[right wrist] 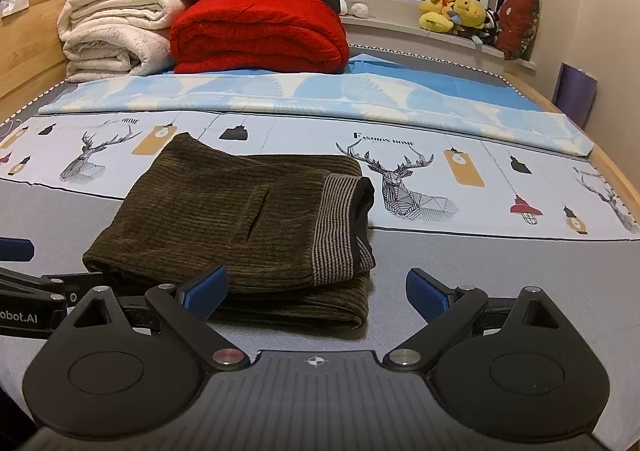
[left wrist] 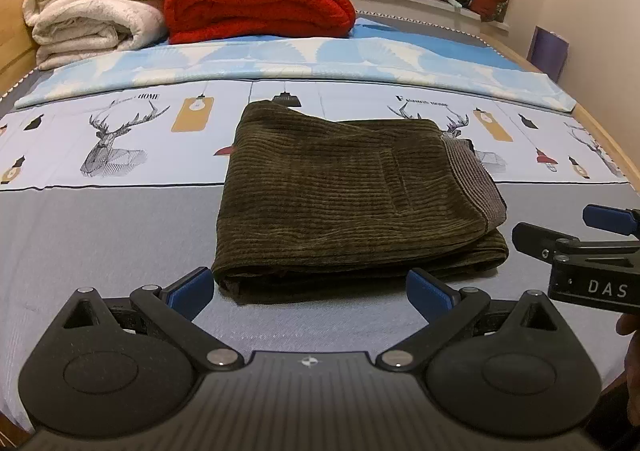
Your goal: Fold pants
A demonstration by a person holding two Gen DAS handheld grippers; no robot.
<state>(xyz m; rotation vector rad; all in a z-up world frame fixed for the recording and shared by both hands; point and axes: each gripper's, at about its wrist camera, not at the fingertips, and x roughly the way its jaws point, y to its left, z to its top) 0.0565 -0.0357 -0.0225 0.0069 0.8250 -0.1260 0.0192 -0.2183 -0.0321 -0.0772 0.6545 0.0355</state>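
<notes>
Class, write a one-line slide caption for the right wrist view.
Open right gripper hovers before folded olive corduroy pants lying on the bed sheet.

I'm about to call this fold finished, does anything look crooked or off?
Mostly tidy. The folded pants lie flat on the bed, but the striped waistband overhangs the bottom layer unevenly. Both tools are open, clear of the cloth.

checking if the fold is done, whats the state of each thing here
pants: folded into a compact stack, flat on the bed, striped waistband on top, held by nothing
left gripper: fingers open, empty
right gripper: fingers open, empty
red blanket: folded
white blanket: folded
</notes>
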